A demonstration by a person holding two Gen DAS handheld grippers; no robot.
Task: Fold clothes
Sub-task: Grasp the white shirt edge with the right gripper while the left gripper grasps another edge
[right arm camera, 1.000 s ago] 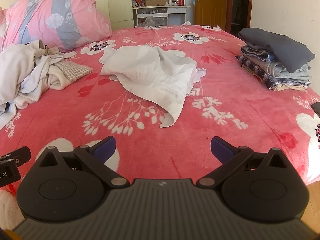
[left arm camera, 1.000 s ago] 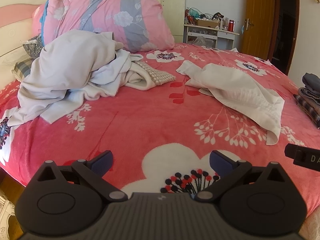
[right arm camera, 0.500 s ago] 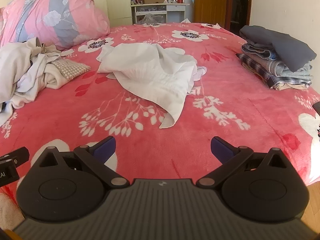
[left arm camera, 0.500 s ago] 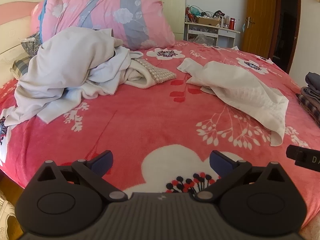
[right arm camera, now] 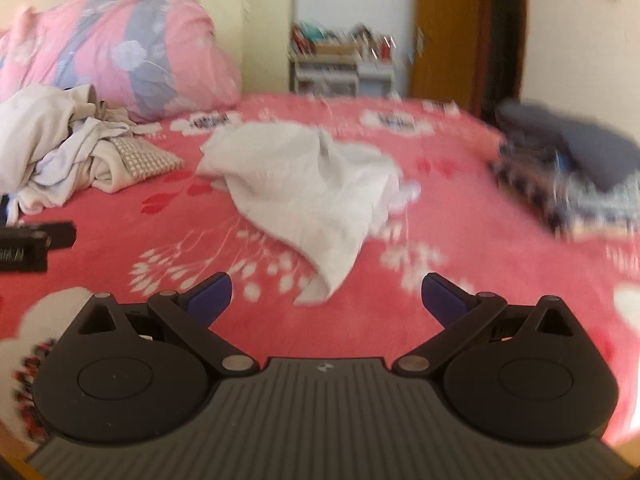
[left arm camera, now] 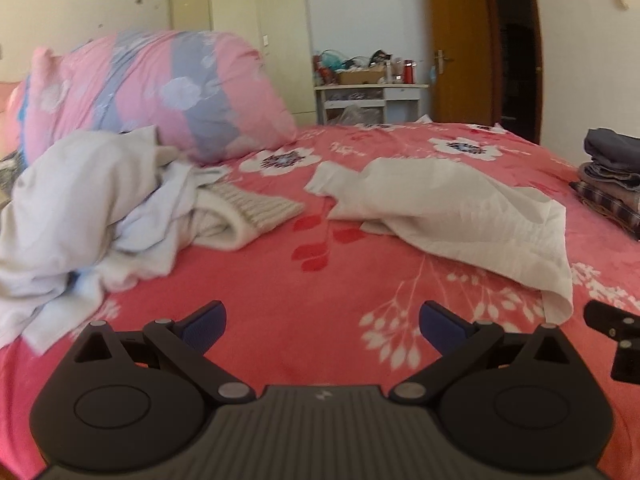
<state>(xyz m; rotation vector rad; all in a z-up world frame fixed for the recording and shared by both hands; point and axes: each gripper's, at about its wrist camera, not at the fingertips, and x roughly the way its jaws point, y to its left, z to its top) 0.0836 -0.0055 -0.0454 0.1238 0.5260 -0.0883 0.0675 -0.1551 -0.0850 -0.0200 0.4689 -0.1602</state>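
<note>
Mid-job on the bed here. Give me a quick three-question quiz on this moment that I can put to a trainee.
1. True or false: the left gripper is shut on the white garment.
2. Which lies closest ahead of the right gripper? A) the folded stack B) the white garment C) the unfolded pile
3. Fill in: the pink and grey quilt sits behind the ____ pile.

Key: 1 false, both grippers are open and empty. 2 B. 3 unfolded.
</note>
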